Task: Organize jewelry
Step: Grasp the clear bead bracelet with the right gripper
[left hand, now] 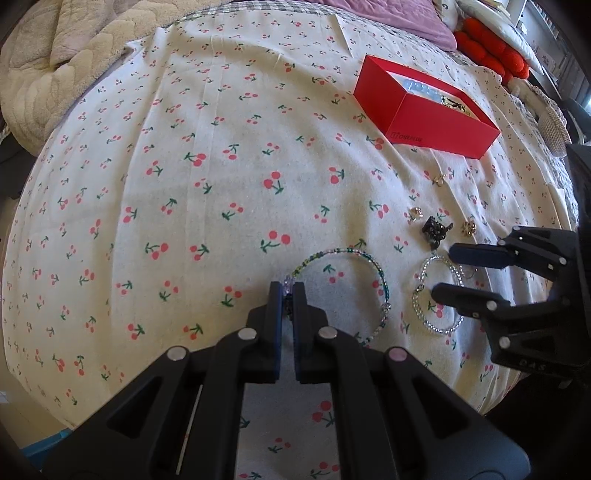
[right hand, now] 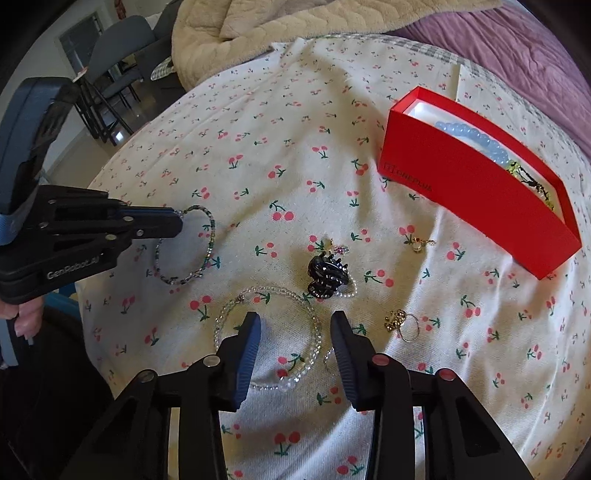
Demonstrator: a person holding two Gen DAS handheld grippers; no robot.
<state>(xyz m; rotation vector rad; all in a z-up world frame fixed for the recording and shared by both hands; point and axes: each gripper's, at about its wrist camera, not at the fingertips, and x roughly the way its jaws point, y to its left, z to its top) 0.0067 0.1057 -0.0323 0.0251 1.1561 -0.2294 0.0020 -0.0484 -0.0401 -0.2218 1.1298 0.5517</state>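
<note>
On a bed spread with a cherry-print cloth (left hand: 229, 155), the left gripper (left hand: 287, 288) has its jaws clenched on the green beaded bracelet (left hand: 373, 266), pinching the loop at its near edge while the rest of it lies on the cloth. Beside it, the right gripper (right hand: 295, 325) hangs over a clear beaded bracelet (right hand: 314, 325), jaws apart and not pressing on it, one finger inside the ring and the other just outside. Just beyond that bracelet rests a black hair claw (right hand: 327, 275), with a small pink-and-gold piece (right hand: 338, 249) near its far side. A gold ring with a crown ornament (right hand: 400, 321) lies to the claw's right, and a small gold earring (right hand: 421, 243) sits farther out, close to the box. Farthest on the cloth stands an open red box (right hand: 461, 192), already holding a pale blue beaded bracelet (right hand: 469, 136) and several gold pieces. A beige quilted blanket (right hand: 258, 29) is heaped at the far end of the bed.
</note>
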